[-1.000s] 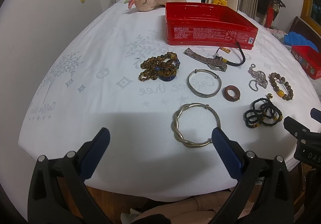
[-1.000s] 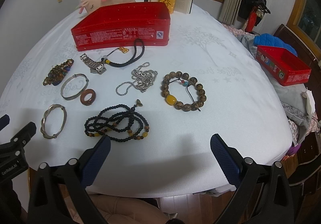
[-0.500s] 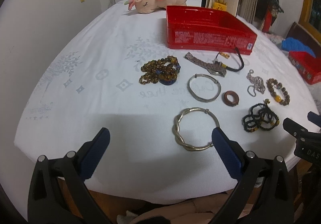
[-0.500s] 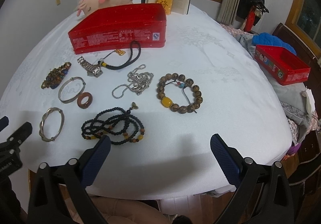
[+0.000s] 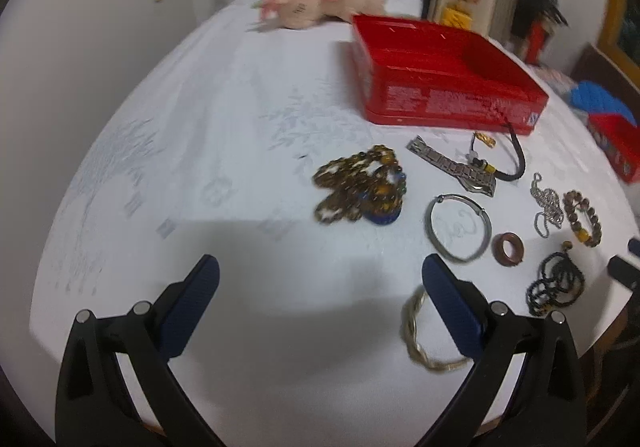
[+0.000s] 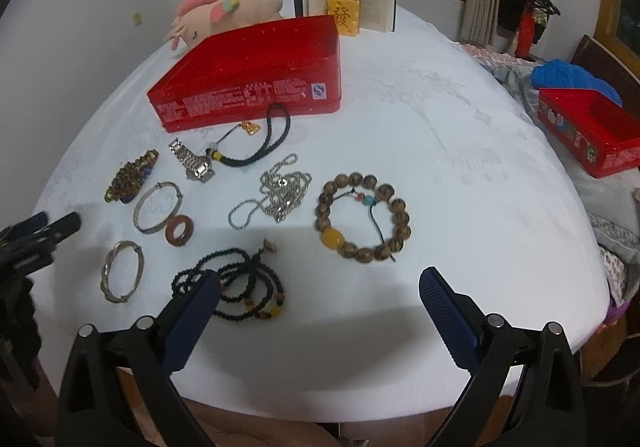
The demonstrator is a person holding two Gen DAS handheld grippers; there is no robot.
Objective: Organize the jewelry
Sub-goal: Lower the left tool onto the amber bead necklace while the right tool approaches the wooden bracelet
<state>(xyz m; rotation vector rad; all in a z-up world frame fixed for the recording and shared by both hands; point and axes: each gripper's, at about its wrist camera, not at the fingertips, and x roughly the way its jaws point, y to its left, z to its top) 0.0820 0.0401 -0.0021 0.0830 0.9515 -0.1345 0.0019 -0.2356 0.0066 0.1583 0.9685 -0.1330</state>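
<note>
We hold two tongs over a white tablecloth (image 6: 460, 167), and both the left tongs (image 5: 320, 287) and the right tongs (image 6: 320, 287) gape wide open, gripping nothing. In the right view, jewelry lies spread out: a wooden bead bracelet (image 6: 363, 217) at centre, a silver chain (image 6: 276, 195) at its 9 o'clock, a black bead necklace (image 6: 244, 289) partly behind the left finger, and a twisted bangle (image 6: 121, 271) at far left. A red tin (image 6: 256, 83) sits open at 11 o'clock, beyond the jewelry.
</note>
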